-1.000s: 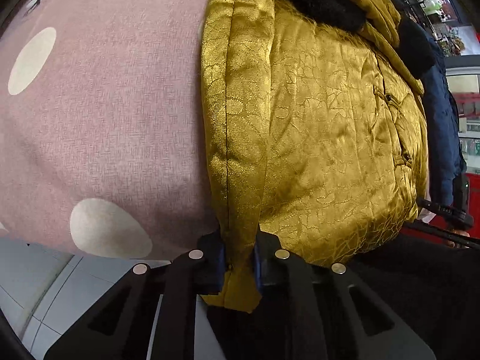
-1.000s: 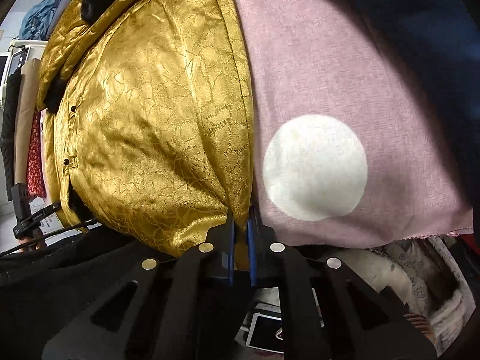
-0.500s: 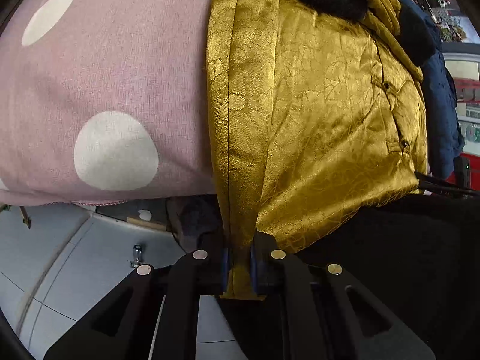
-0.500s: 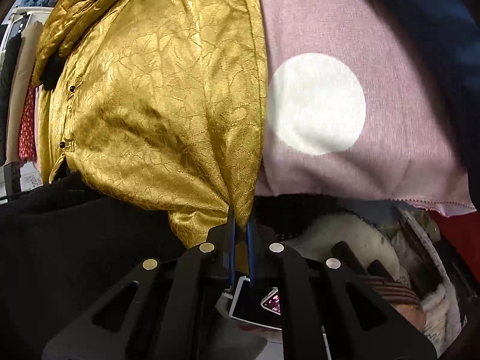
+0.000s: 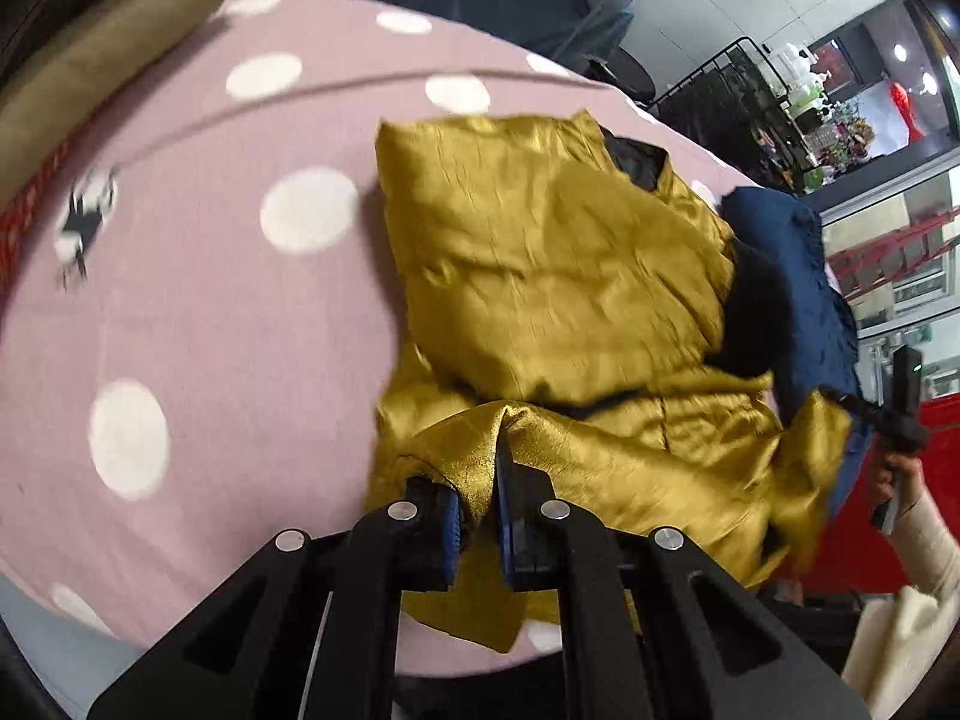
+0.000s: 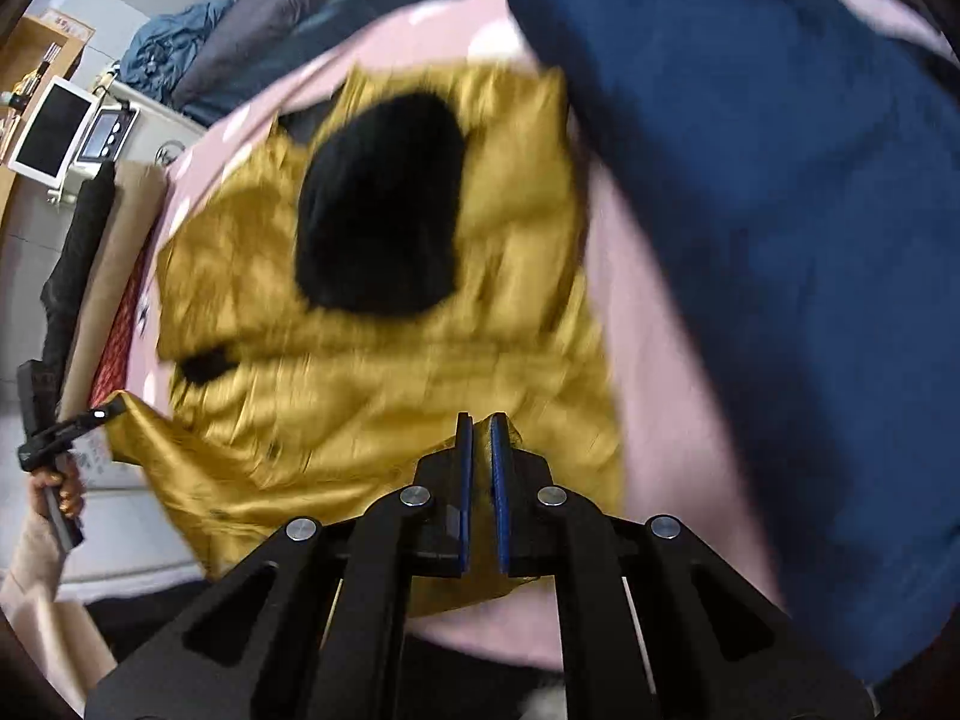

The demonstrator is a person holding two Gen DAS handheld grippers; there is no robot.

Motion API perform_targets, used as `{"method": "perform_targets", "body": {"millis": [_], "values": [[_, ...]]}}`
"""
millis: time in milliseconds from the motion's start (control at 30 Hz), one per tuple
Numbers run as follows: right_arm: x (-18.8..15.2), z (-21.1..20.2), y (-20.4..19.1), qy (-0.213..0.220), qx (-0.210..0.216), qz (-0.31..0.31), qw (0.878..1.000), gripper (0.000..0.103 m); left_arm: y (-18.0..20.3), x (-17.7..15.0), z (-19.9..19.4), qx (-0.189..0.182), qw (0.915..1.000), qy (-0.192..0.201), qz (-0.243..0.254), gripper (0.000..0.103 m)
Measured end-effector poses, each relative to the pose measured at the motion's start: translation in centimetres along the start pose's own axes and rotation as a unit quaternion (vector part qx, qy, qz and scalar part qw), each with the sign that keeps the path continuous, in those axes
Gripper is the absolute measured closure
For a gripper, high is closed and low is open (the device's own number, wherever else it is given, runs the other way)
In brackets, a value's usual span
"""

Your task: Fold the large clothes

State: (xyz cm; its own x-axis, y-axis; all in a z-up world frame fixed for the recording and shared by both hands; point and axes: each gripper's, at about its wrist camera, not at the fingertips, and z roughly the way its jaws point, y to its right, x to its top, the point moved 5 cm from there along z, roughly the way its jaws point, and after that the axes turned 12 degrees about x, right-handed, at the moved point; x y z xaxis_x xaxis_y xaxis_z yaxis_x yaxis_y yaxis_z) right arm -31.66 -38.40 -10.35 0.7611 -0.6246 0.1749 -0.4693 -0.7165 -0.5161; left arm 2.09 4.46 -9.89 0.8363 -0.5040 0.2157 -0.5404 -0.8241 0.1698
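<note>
Right wrist only: black fur patch [image 6: 378, 204] on gold jacket [image 6: 336, 396].

Black frames with silver screws are seen on the left gripper [image 5: 477, 510] and right gripper [image 6: 481, 480]; blue pads [image 5: 449, 531] line the fingers; a cream sleeve [image 5: 918, 564] is worn.

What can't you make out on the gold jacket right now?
- Right wrist view: gold jacket is motion-blurred; whether the right gripper grips fabric is unclear.
- Left wrist view: the hem pinched by the left gripper is hidden behind its fingers.
- Navy garment: cut off by the frame edge.
</note>
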Motion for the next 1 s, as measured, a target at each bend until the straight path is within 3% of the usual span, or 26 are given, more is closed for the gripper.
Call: {"method": "perform_targets", "body": {"millis": [267, 400, 500, 533, 567, 600, 633, 800, 833, 900, 933, 967, 1000], "values": [[9.5, -4.6, 4.3, 0.094, -0.065, 0.039, 0.993, 0.103, -0.2, 7.5, 1.9, 0.011, 0.9992, 0.026, -0.029, 0.094], [11.5, -3.2, 5.4, 0.086, -0.059, 0.071, 0.992, 0.102, 0.8, 9.9, 3.4, 0.023, 0.9987, 0.021, -0.042, 0.094], [12.0, -1.6, 5.2, 0.064, -0.065, 0.064, 0.994, 0.099, 0.7, 10.6, 5.3, 0.029, 0.9968, -0.011, -0.074, 0.091], [11.7, -0.9, 5.1, 0.059, -0.061, 0.065, 0.994, 0.096, 0.5, 10.8, 5.6, 0.025, 0.9957, -0.021, -0.087, 0.091], [11.5, -0.4, 5.1, 0.057, -0.059, 0.067, 0.994, 0.08, 0.5, 10.9, 5.7, 0.019, 0.995, -0.022, -0.095, 0.09], [11.2, 0.0, 5.2, 0.059, -0.054, 0.075, 0.994, 0.054, 0.4, 10.9, 5.5, 0.007, 0.9944, -0.019, -0.104, 0.089], [10.9, 0.3, 5.3, 0.063, -0.055, 0.08, 0.993, 0.044, 0.3, 10.9, 5.1, -0.002, 0.994, -0.018, -0.108, 0.087], [9.8, 0.3, 5.7, 0.079, -0.05, 0.082, 0.992, 0.041, -0.7, 10.5, 2.8, -0.036, 0.9917, -0.002, -0.124, 0.08], [9.7, 0.4, 5.6, 0.075, -0.051, 0.075, 0.993, 0.041, -0.9, 10.4, 2.5, -0.039, 0.9909, 0.001, -0.129, 0.076], [9.5, 0.9, 5.5, 0.062, -0.05, 0.061, 0.995, 0.041, -2.0, 10.1, 1.7, -0.023, 0.9879, 0.022, -0.152, 0.052], [9.5, 1.1, 5.4, 0.059, -0.048, 0.06, 0.995, 0.041, -2.7, 10.1, 1.1, -0.003, 0.9862, 0.038, -0.162, 0.03], [9.4, 1.4, 5.3, 0.056, -0.04, 0.058, 0.996, 0.041, -3.7, 10.1, 0.1, 0.021, 0.9817, 0.068, -0.177, 0.024], [9.5, 1.8, 5.1, 0.053, -0.033, 0.058, 0.996, 0.041, -4.2, 10.1, -0.5, 0.02, 0.979, 0.082, -0.186, 0.024]]}}
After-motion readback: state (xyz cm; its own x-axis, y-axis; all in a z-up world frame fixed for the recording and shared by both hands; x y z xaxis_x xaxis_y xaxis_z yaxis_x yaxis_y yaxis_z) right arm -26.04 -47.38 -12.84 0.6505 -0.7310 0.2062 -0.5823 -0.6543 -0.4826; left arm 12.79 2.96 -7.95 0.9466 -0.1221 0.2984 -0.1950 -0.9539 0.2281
